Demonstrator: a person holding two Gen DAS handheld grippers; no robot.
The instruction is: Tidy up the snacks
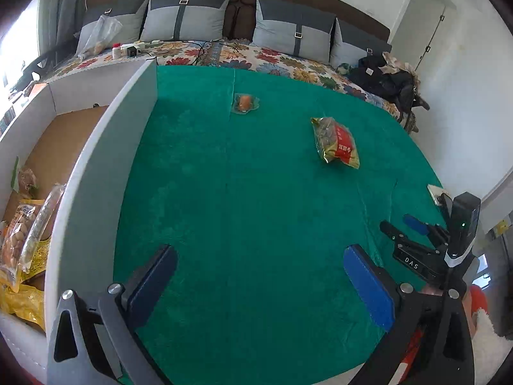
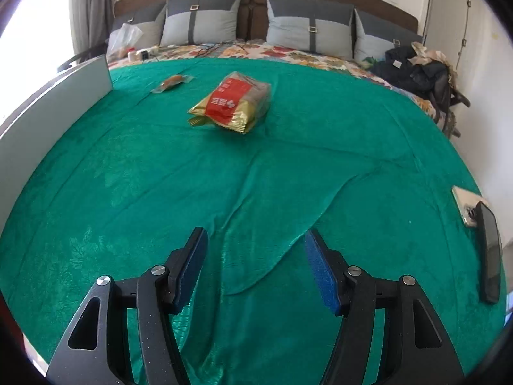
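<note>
Two snacks remain loose on the green cloth [image 2: 128, 176] spread over the bed: a red-and-gold snack bag [image 2: 232, 102], lying flat near the middle, and a small clear-wrapped sausage [image 2: 173, 82] farther off, nearer the grey-walled box [image 1: 105, 166]. The two are well apart. The box sits at the left edge of the cloth; inside it, against the near end, several packets [image 1: 22, 240] already lie in a pile on the cardboard floor. Judgement: sorting is well along, two items left.

Step in hand, as judged: reach for one of the loose snacks. The snack bag is puffy and crinkly; best taken across its narrow width near one sealed end, so the pads bite foil rather than squash the contents. The sausage is thin and flat on soft cloth, so it needs a low, shallow approach or the pads will gather fabric. A fold in the cloth runs ahead of the right tongs and could snag.

Left tongs [image 1: 259, 276]: pads spread fully wide, nothing between them, above bare cloth just beside the box wall.
Right tongs [image 2: 256, 269]: pads partly apart, empty, above the fold. Two phones [image 2: 481, 234] lie at the right edge, clear of both.
</note>
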